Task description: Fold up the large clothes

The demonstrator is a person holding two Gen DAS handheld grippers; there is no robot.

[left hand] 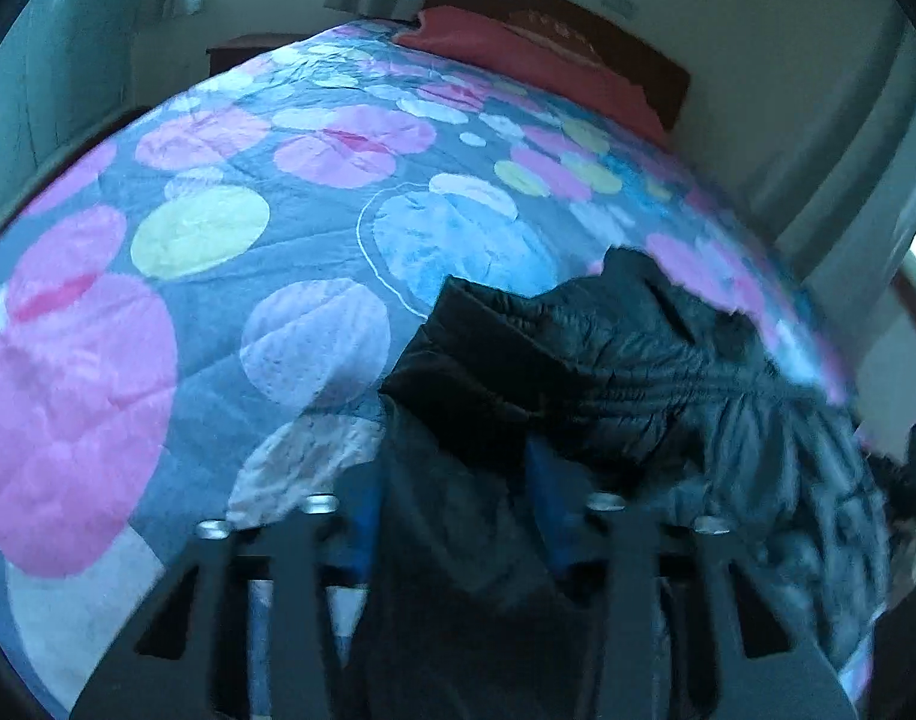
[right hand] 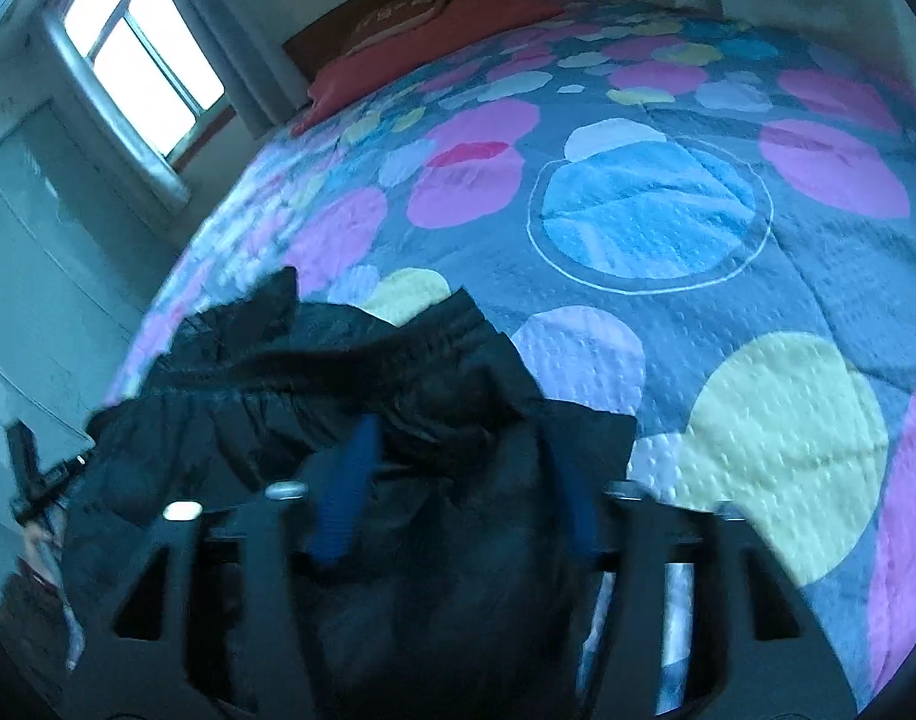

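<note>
Blue fingers point(left hand: 368, 516) of both grippers clenched on dark puffer jacket point(left hand: 608, 360): light, soft, slippery; best pinched along hem, over quilted bedspread point(left hand: 188, 240).

Our dark quilted jacket point(left hand: 638, 360) – bunched on the bed

We see it crumpled near the quilt's edge – black, puffy, stitched in ridges, partly lifted.

Glossy quilted jacket point(left hand: 626, 360), textured cloth bedspread point(left hand: 218, 300)

Bed point(right hand: 818, 276) with dotted quilt, dark puffy jacket point(right hand: 350, 384), red pillow point(right hand: 458, 18)
</note>
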